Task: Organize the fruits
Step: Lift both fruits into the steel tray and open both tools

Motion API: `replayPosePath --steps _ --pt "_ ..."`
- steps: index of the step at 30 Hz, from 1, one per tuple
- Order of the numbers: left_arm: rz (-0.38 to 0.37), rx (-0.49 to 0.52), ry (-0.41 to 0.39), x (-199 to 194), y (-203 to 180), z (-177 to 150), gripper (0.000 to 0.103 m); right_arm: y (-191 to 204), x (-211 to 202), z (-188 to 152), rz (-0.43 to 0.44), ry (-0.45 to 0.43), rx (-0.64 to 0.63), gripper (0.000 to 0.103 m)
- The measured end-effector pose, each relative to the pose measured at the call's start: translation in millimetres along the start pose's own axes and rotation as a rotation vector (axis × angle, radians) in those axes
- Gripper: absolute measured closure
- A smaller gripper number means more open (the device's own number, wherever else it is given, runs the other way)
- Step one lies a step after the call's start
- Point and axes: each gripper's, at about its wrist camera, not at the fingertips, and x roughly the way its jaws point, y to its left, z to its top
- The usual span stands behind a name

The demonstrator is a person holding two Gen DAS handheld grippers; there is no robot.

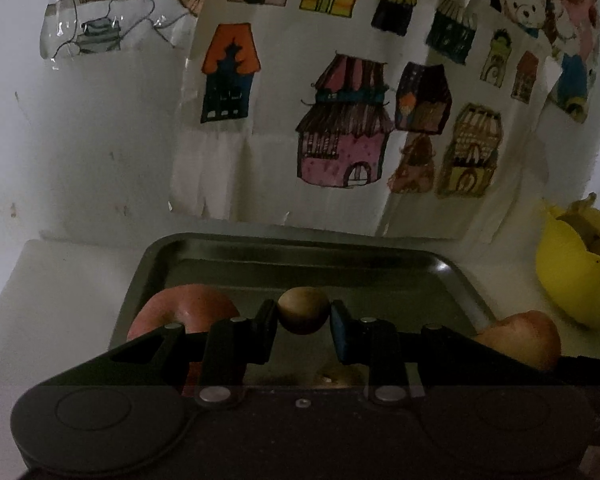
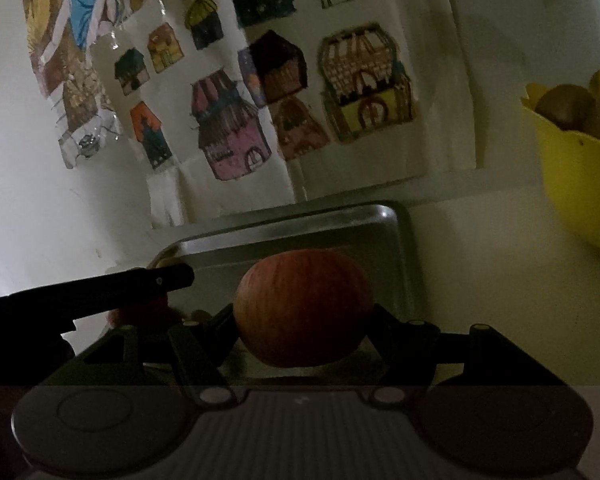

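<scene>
My left gripper (image 1: 303,313) is shut on a small brown kiwi (image 1: 303,305), held just above the dark metal tray (image 1: 300,249). A red apple (image 1: 180,312) lies in the tray's left part, partly hidden behind the left finger. In the right wrist view my right gripper (image 2: 305,314) is shut on a red-orange apple (image 2: 304,304) over the tray's (image 2: 380,220) right side. That same apple (image 1: 520,336) shows at the tray's right edge in the left wrist view. The left gripper's black finger (image 2: 140,286) reaches in from the left there.
A yellow bowl (image 1: 572,280) with bananas and kiwis stands right of the tray, also seen as the bowl (image 2: 576,192) in the right wrist view. The white wall with drawings of houses (image 1: 340,128) rises close behind the tray. A pale fruit (image 1: 336,378) lies in the tray under the left gripper.
</scene>
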Motion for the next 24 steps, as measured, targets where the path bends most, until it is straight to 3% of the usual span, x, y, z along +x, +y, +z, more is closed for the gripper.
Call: replayPosePath --steps 18,24 --pt "0.003 0.047 0.014 8.5 -9.0 -2.3 0.071 -5.7 11.2 -5.4 -0.006 0.03 0.022 0.029" --pt "-0.003 0.025 0.014 4.8 -7.6 0.0 0.055 -3.7 5.4 -4.7 -0.002 -0.004 0.009 0.027"
